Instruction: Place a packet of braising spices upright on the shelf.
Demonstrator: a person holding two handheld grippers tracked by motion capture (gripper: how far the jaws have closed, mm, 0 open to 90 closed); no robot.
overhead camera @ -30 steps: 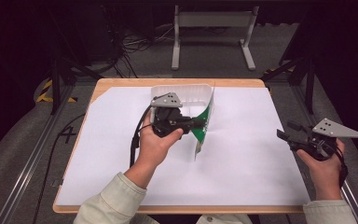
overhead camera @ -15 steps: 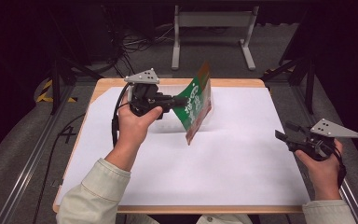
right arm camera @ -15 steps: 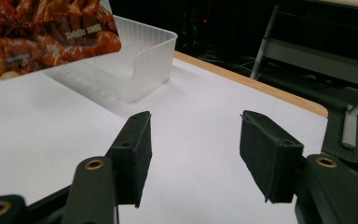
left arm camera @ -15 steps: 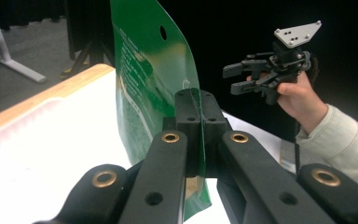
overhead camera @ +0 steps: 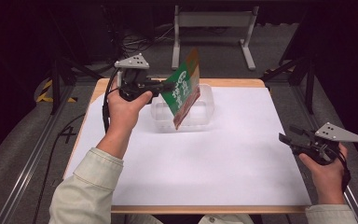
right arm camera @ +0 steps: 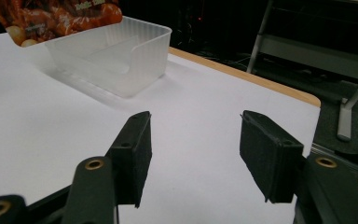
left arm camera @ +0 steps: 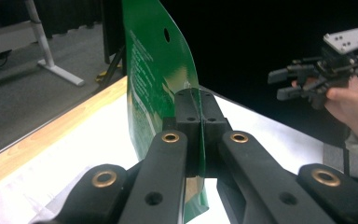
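Note:
A flat green snack packet [overhead camera: 185, 87] hangs in the air above a clear plastic tub [overhead camera: 204, 110] at the back of the table. My left gripper [overhead camera: 167, 87] is shut on the packet's edge; in the left gripper view its jaws pinch the green foil [left arm camera: 161, 74] at my left gripper [left arm camera: 199, 100]. The packet's orange lower end [right arm camera: 56, 18] shows over the tub [right arm camera: 116, 56] in the right gripper view. My right gripper [overhead camera: 290, 135] is held at the table's right edge, open with nothing between its fingers [right arm camera: 193, 140].
White paper [overhead camera: 214, 158] covers the wooden table, whose rim [overhead camera: 242, 83] shows at the back. A metal stand [overhead camera: 214, 28] is on the floor behind. Dark rails run along both sides.
My left gripper has lifted the packet up and away toward the back left, from beside the tub to above it. The right gripper has stayed in place.

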